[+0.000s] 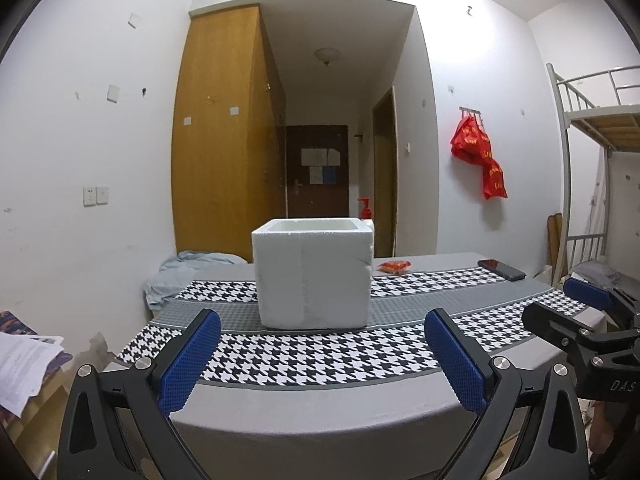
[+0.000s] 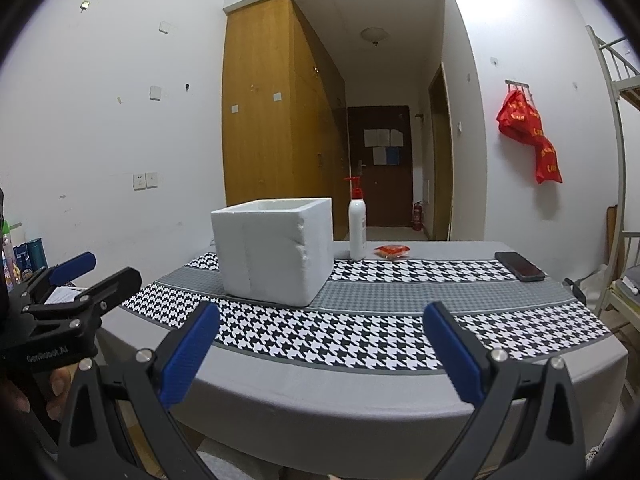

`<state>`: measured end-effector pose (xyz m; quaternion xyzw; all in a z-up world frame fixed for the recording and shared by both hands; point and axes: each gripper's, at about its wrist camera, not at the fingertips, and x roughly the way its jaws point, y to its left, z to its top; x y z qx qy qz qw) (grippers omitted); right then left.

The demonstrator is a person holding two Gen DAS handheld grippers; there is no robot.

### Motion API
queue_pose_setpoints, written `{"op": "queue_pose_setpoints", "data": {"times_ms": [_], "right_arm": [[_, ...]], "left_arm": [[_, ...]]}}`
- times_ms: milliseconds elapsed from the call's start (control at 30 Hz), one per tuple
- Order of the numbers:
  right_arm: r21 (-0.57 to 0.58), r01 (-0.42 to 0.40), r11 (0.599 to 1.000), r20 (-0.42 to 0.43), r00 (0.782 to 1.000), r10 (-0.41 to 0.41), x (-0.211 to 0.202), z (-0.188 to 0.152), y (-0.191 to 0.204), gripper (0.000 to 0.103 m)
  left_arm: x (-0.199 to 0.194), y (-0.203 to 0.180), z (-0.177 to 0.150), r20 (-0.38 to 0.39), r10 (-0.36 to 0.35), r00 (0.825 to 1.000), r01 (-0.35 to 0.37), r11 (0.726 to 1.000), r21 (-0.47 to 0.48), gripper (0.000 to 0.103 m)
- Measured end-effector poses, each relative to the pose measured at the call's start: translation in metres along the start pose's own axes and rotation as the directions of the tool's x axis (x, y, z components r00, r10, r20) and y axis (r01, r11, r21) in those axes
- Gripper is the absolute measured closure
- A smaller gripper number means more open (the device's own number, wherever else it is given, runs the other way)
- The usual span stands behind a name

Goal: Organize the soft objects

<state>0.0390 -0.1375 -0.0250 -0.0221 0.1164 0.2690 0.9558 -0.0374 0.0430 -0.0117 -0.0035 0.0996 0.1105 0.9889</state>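
Both the left gripper [image 1: 322, 354] and right gripper [image 2: 320, 350] hang released and empty at the near table [image 2: 360, 396] edge, facing the open foam box [image 2: 276, 250], apparently the intended receptacle, with the red packet [image 2: 392, 251] lying far right.

You can read "GenRobot.AI" on the left gripper [image 2: 96, 276] body | you see "DAS" on the right gripper [image 1: 576, 296] body, cut by the frame edge | yellow print on the red bags [image 1: 478, 152] stays illegible to you

Open tongs [image 2: 320, 344] before foam box [image 2: 276, 252]
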Motion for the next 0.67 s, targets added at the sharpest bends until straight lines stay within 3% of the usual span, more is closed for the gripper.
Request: {"op": "queue_pose_setpoints", "data": {"times_ms": [667], "right_arm": [[-0.020,-0.007,1.000,-0.015,1.000,0.007,0.0026,0.0003,0.0054,0.000]], "left_arm": [[0.0003,0.0050,-0.0010,-0.005,-0.009,1.000,0.009,1.000,-0.005,0.001]]}}
